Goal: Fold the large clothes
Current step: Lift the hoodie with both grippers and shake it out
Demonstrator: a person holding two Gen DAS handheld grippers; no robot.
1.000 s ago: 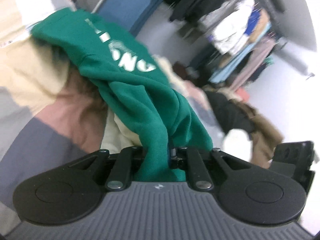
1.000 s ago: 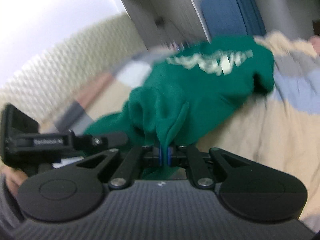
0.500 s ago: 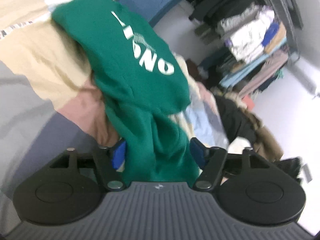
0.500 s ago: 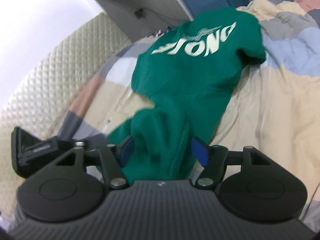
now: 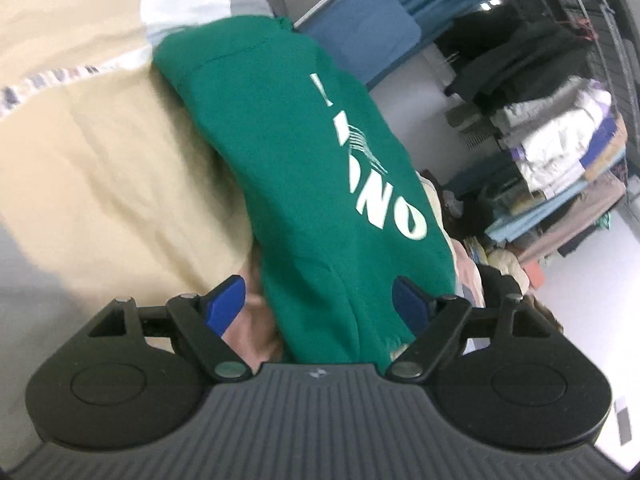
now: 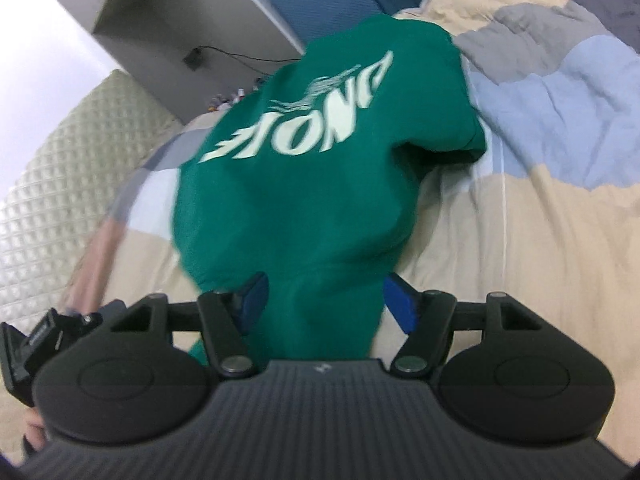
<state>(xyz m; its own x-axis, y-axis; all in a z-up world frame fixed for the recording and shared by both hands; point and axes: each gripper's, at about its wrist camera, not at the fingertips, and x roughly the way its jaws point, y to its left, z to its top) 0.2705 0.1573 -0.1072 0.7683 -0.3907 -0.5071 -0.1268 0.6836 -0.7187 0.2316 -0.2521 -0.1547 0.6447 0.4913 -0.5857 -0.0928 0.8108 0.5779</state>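
both grippers, left gripper (image 5: pixel 319 305) and right gripper (image 6: pixel 325 300), gape around green sweatshirt (image 6: pixel 320 184).

Sweatshirt (image 5: pixel 320 208) hem hidden behind tool bodies.

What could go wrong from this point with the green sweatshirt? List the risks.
1. Both the left gripper and right gripper are open with the green sweatshirt bunched between the fingers; pulling back could snag and drag it.
2. It lies lumpy on the patchwork quilt, one edge raised, so the fold may slump open.
3. The quilt is soft and wrinkled, so the fabric may shift.
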